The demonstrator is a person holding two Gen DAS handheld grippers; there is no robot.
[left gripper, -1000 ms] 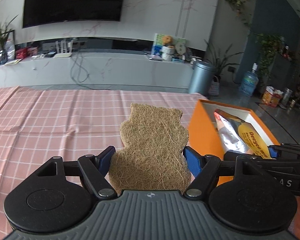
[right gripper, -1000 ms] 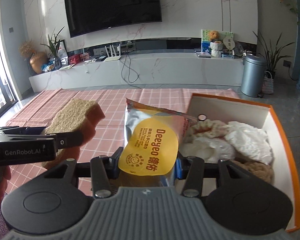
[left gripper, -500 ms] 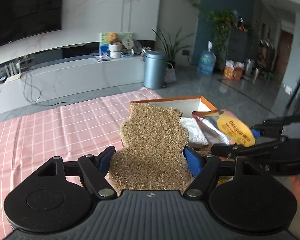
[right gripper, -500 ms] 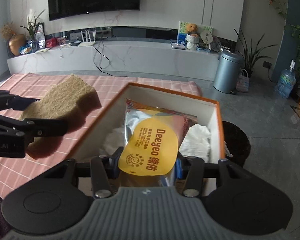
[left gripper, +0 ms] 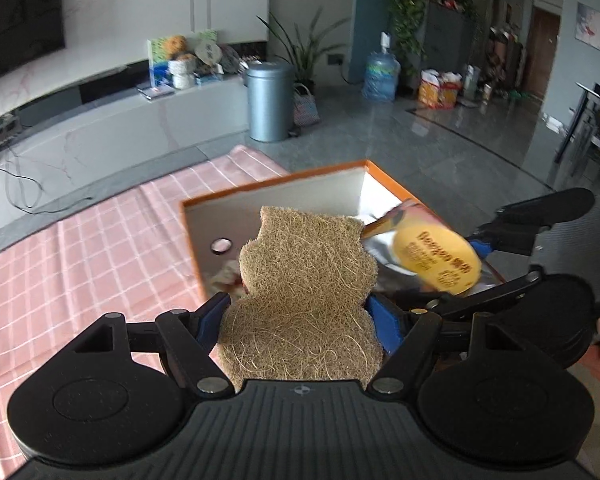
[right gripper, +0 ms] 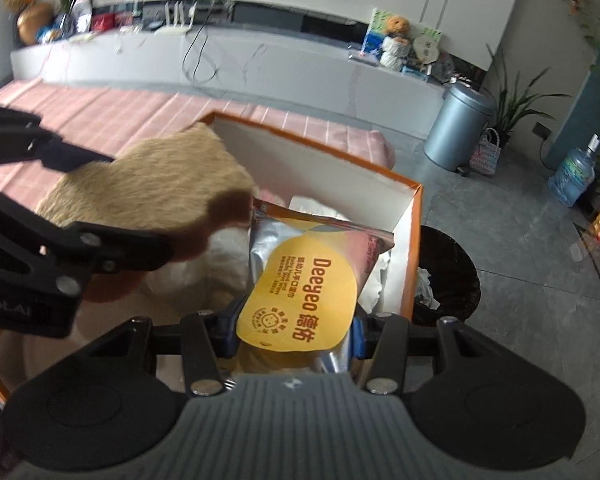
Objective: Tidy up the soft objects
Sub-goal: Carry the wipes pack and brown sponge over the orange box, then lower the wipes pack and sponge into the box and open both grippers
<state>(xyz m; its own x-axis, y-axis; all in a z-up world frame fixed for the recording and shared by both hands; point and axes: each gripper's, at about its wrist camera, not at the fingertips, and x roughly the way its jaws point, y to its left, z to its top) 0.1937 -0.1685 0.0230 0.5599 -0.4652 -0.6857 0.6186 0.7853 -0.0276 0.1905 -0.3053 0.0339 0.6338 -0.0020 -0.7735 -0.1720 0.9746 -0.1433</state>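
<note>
My left gripper is shut on a tan gourd-shaped loofah sponge and holds it above the open orange box. The sponge also shows in the right wrist view, over the box's left part. My right gripper is shut on a silver wipes packet with a yellow label, held over the same box. The packet shows in the left wrist view, to the right of the sponge. White crumpled soft items lie inside the box.
The box sits at the corner of a table with a pink checked cloth. A black waste bin stands on the floor beside the box. A grey metal bin and a TV bench stand farther off.
Both grippers have swung right and moved over the box, tilting down toward its inside. The sponge and the packet have come closer together above the box contents.
</note>
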